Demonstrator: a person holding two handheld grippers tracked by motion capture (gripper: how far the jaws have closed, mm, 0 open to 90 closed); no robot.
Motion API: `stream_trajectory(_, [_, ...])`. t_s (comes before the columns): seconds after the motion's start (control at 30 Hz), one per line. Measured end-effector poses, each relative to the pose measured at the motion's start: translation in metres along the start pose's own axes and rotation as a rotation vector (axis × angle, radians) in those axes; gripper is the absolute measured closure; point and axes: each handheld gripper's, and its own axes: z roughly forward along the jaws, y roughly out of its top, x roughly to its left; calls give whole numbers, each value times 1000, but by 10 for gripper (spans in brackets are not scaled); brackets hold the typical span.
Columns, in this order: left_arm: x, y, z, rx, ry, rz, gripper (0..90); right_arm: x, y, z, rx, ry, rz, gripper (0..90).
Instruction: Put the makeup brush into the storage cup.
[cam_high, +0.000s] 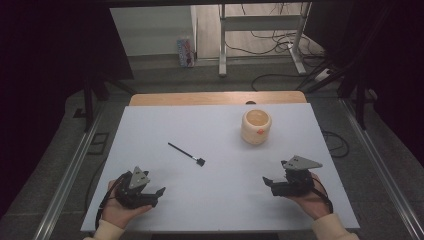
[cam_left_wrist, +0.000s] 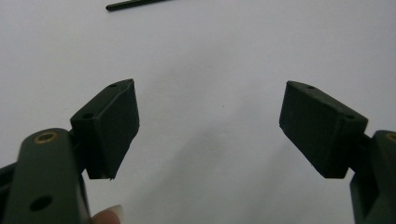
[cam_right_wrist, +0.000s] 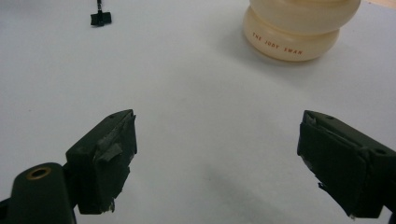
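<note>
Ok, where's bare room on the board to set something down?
Widest free patch: between the left hand-held gripper and right hand-held gripper, below the black stick. The far-left stretch beyond the stick is bare too. Tightest is the far right, around the cream cup. Both grippers are open and empty.

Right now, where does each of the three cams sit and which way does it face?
High view: above the person's side, looking forward and down on the white table; both hands, left gripper and right gripper show.
Left gripper view: rides the left gripper, facing the table; a fingertip shows.
Right gripper view: rides the right gripper, facing the cream cup.
Shared: the black stick tool.
</note>
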Motion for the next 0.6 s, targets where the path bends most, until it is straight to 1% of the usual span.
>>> stream_trajectory(0.5, [1,1,2,-8,18,36,204,0,-3,-1,8,-4,-14,109])
stream_trajectory(0.6, [0,0,1,-13,24,33,206,0,-3,0,12,-5,-24,107])
